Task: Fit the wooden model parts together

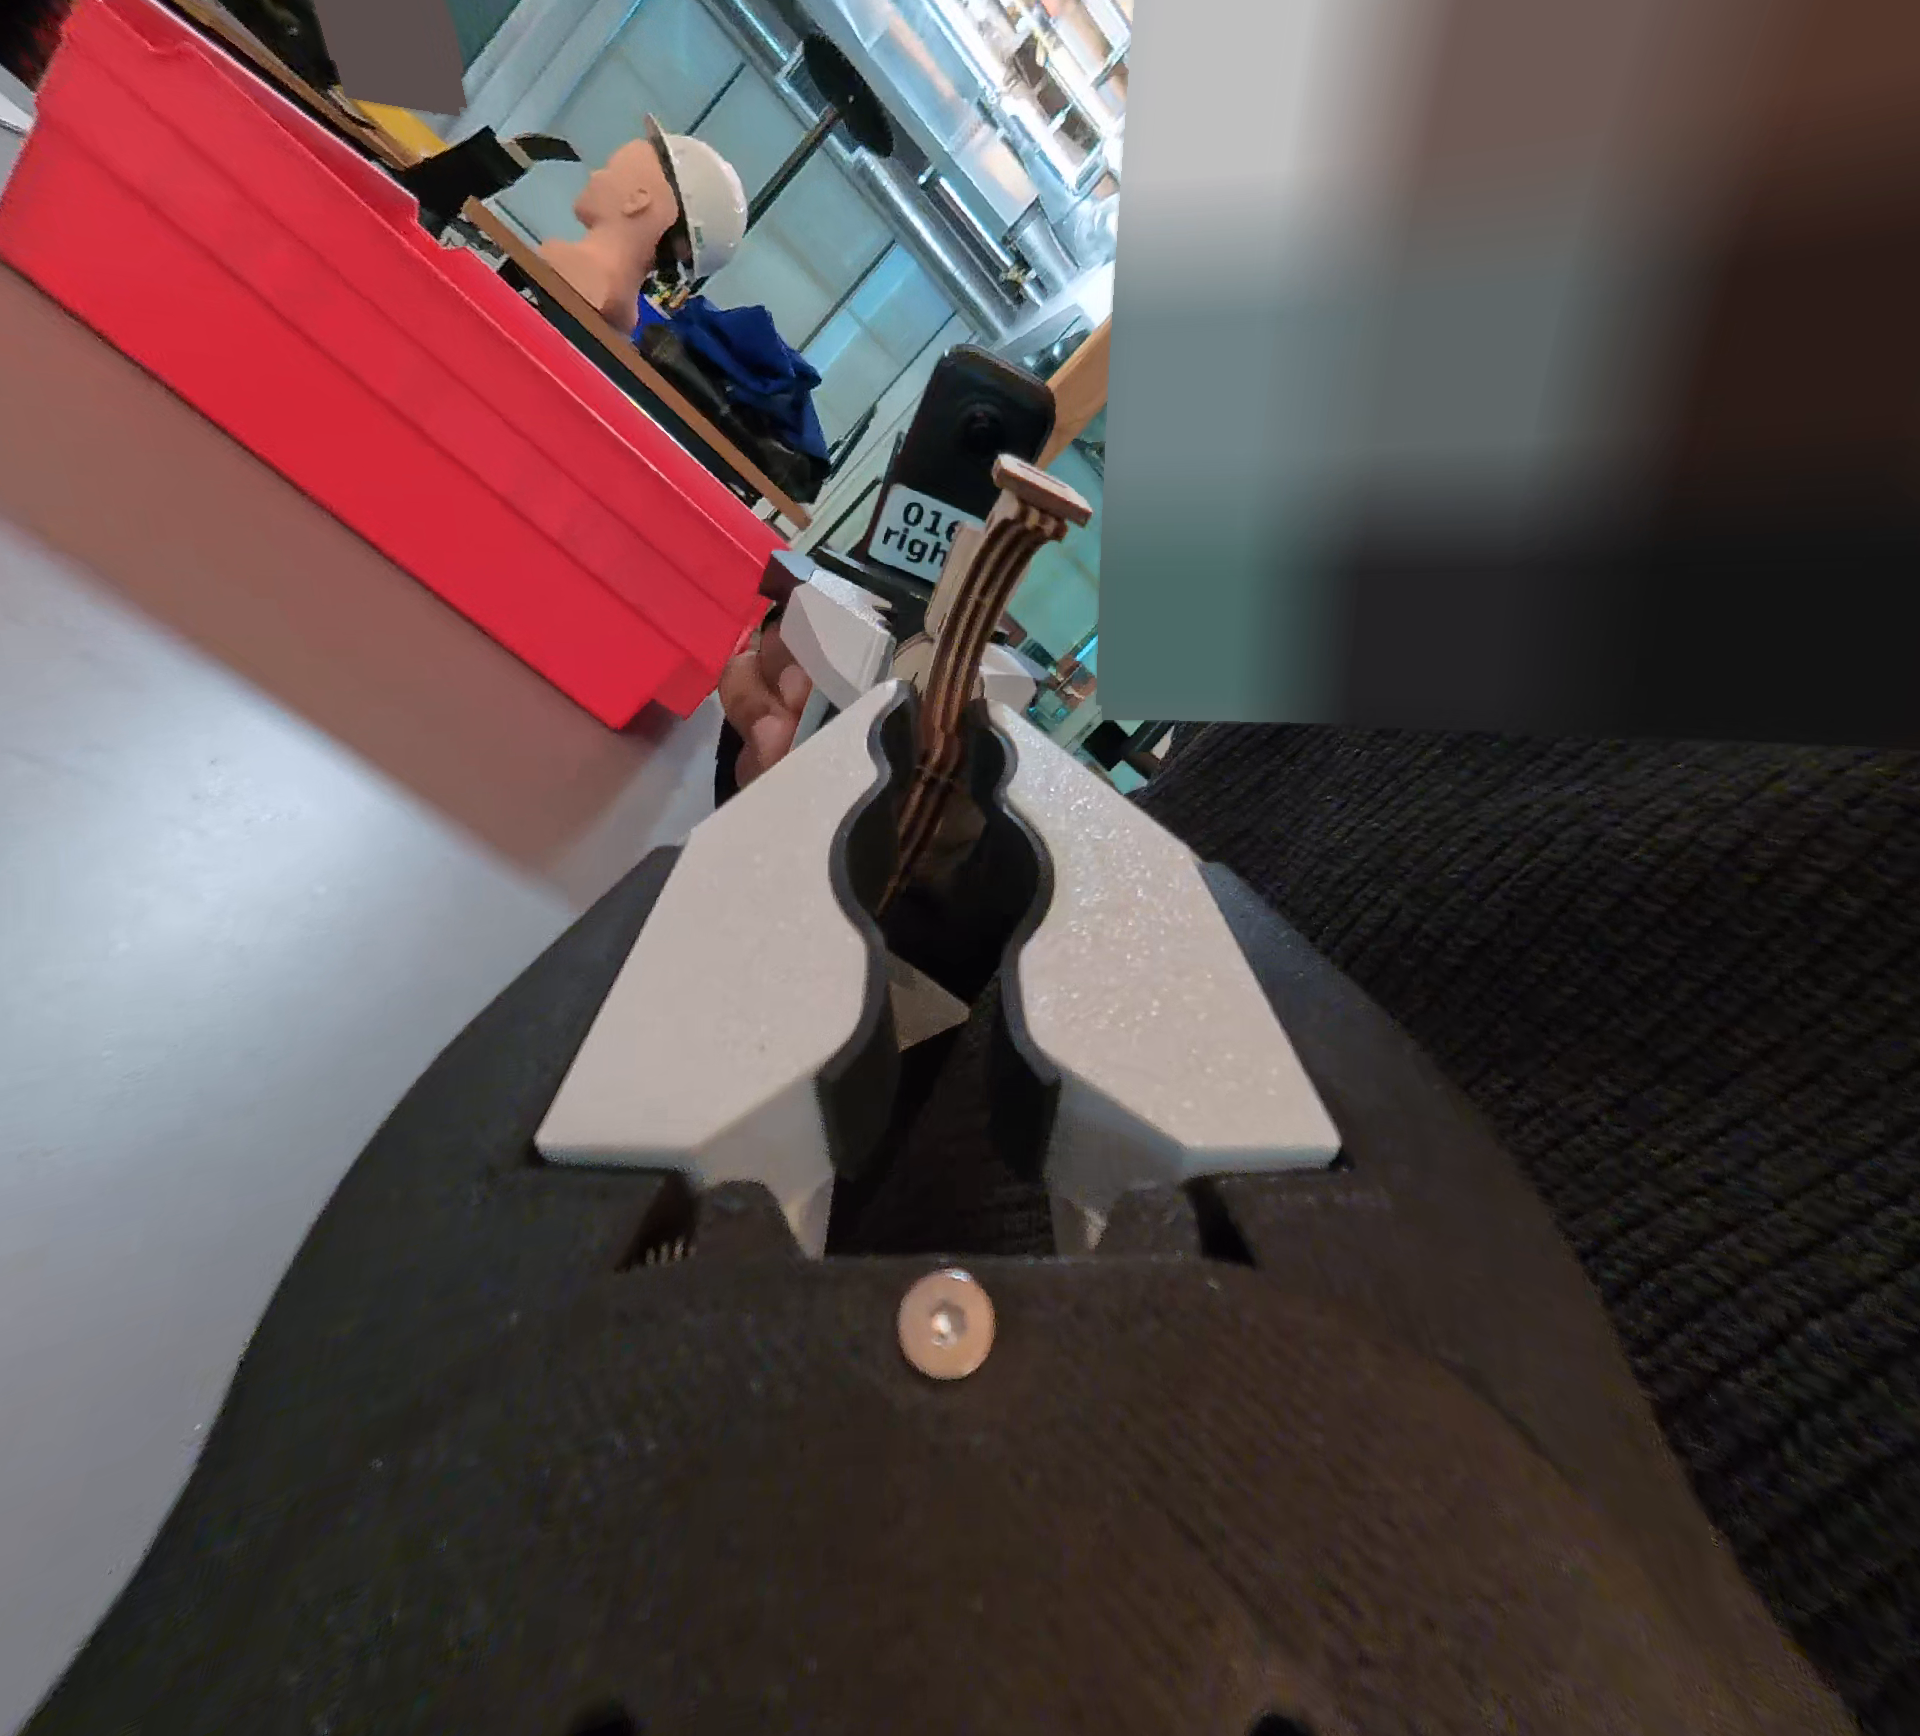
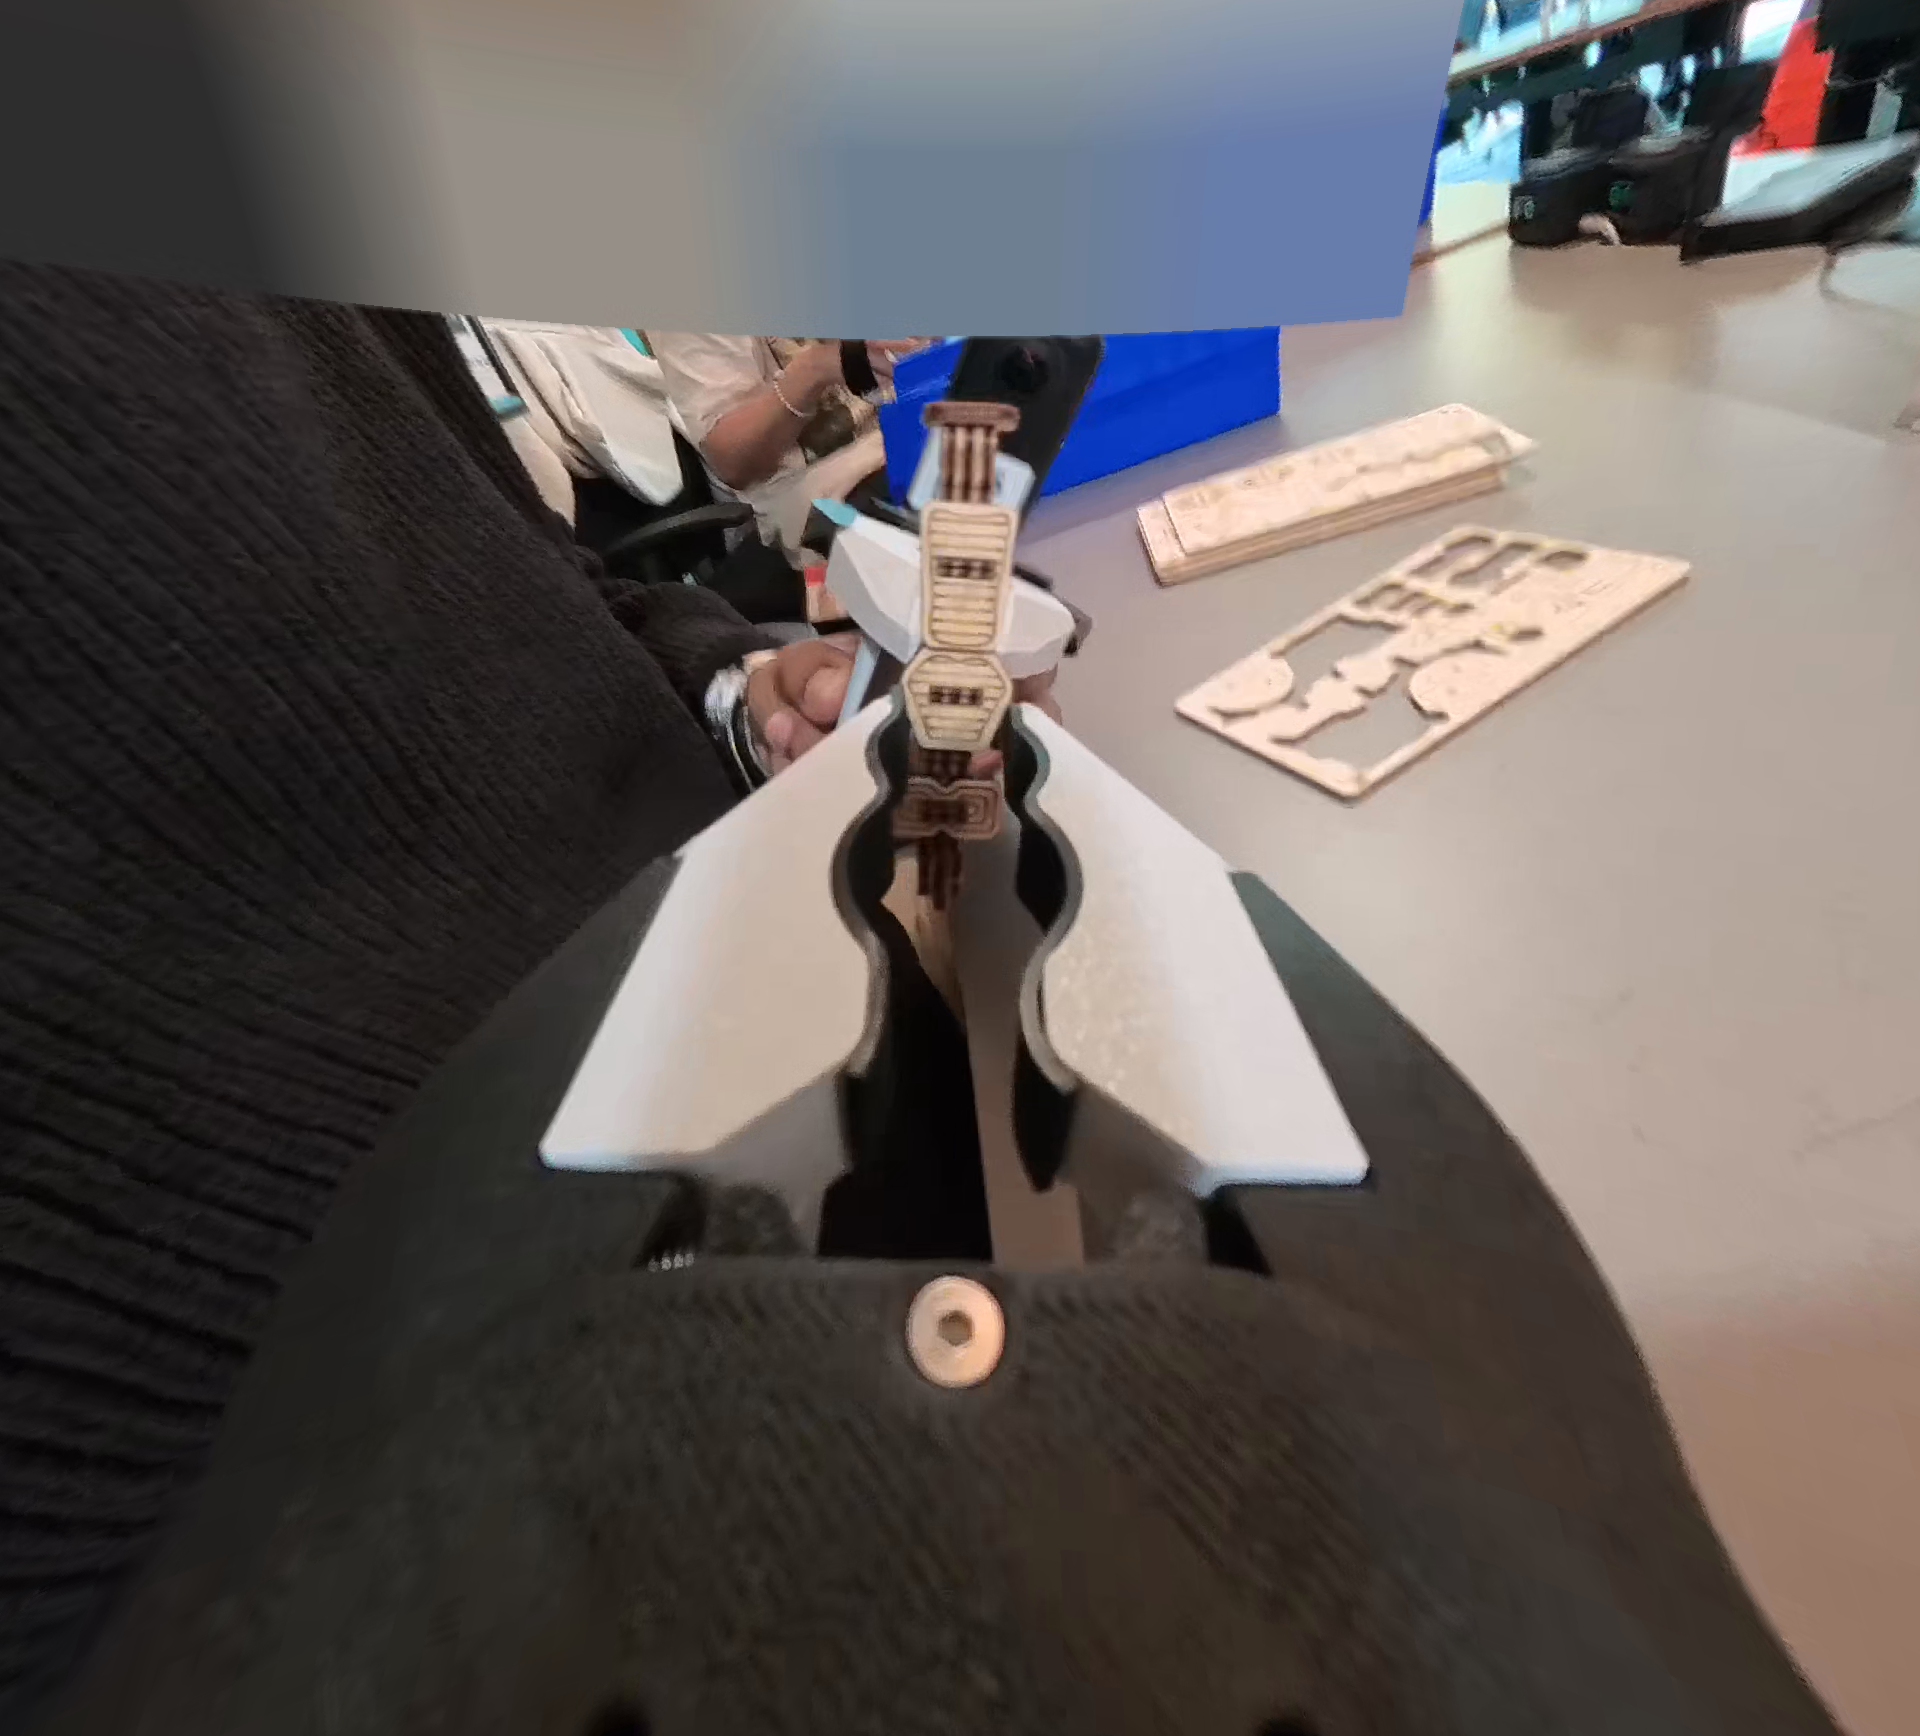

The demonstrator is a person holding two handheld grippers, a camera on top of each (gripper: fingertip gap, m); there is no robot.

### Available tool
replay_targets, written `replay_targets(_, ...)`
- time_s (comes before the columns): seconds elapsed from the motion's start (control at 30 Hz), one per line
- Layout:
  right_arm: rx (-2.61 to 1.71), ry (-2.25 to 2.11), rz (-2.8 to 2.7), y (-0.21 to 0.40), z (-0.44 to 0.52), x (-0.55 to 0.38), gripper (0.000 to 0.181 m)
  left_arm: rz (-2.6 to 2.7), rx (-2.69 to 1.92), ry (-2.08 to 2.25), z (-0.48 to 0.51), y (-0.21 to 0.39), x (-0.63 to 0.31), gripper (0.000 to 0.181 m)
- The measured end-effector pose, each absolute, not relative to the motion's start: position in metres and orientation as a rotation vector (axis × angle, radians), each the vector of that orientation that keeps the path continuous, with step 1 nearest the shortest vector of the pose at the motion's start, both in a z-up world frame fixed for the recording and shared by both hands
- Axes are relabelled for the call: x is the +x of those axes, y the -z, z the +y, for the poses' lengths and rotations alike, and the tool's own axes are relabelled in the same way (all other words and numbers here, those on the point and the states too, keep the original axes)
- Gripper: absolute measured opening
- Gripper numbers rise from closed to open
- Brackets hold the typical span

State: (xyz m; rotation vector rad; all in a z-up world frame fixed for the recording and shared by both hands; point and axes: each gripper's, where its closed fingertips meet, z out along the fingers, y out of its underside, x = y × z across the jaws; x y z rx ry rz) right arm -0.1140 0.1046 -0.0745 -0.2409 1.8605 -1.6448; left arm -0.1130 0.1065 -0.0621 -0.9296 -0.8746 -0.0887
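Both grippers grip the model (image 2: 954, 637): left gripper (image 1: 940, 720) jaws pinch its layered edge, right gripper (image 2: 951, 736) jaws clamp its slatted face; sheets (image 2: 1434, 658) lie right on the counter (image 2: 1558, 907).

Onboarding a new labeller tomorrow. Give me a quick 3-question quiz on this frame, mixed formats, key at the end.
1. True or false: the left gripper is open and holds nothing.
2. Multiple choice: where does the punched-out wooden sheet lie? A) in the red bin B) flat on the grey table, right of the right gripper C) clamped in the left gripper.
3. Fill in: the right gripper is shut on the ______.

Key:
1. False; it is shut on the wooden model assembly.
2. B; the red bin shows only in the left wrist view, and the sheet is not seen there.
3. wooden model assembly.
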Motion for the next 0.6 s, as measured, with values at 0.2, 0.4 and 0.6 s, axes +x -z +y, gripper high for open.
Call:
replay_targets(0.2, -0.218, 1.648, 1.868, 0.0734, 0.1028, -0.1150, 0.018, -0.878, -0.957, 0.045, 0.1050, 0.0639, -0.1139, 0.008)
replay_targets(0.4, -0.209, 1.645, 1.852, 0.0714, 0.1026, -0.1142, 0.021, -0.879, -0.980, -0.031, 0.1038, 0.0634, -0.1144, 0.007)
replay_targets(0.6, -0.204, 1.655, 1.844, 0.0692, 0.1029, -0.1132, 0.023, -0.881, -1.012, -0.135, 0.1047, 0.0618, -0.1150, 0.007)
